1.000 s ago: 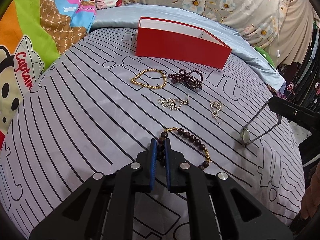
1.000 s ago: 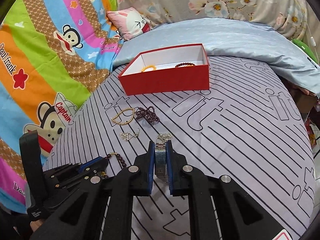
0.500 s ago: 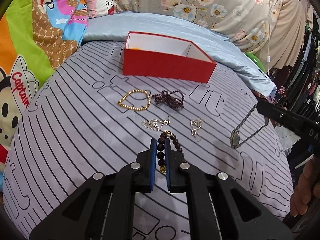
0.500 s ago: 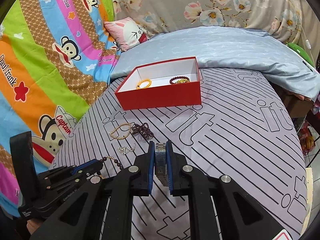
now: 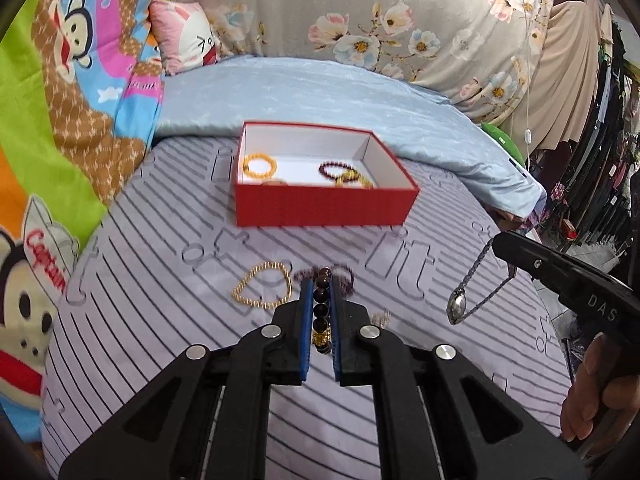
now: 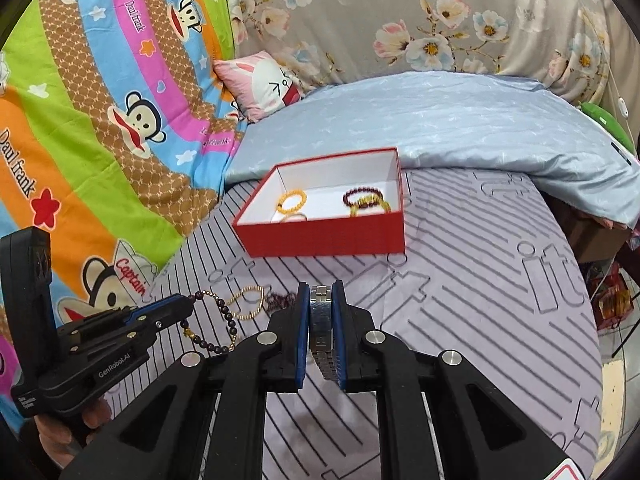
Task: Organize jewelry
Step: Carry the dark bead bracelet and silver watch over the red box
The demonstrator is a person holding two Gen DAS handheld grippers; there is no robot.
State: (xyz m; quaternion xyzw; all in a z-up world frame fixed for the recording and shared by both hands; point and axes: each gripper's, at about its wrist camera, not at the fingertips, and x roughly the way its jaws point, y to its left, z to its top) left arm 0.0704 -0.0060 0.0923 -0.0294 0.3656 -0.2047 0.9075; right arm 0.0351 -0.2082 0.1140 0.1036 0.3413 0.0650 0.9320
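Carrying two pieces at once is calling for steady hands. The left gripper (image 5: 319, 304) is clamping a dark bead bracelet (image 5: 321, 307) between its blue pads, the loop dangling below, as the right view shows (image 6: 218, 322). The right gripper (image 6: 321, 304) is pinching a metal watch (image 6: 321, 322) by its band, with the watch face hanging free underneath (image 5: 457, 305). Both pieces are hanging in the air above the striped sheet (image 5: 160, 280), short of the red box (image 5: 324, 210) that is sitting farther up the bed with an orange bracelet (image 5: 260, 165) and a dark red one (image 5: 336, 169) already inside.

To do this well, I judge each hand should be travelling high enough that the dangling loops are clearing the near wall, then letting go over a bare patch of the white floor. A gold chain (image 5: 263, 290) and a tangled dark beaded piece (image 5: 344, 280) are lying on the sheet, waiting for later trips. Swinging could be catching the rim.
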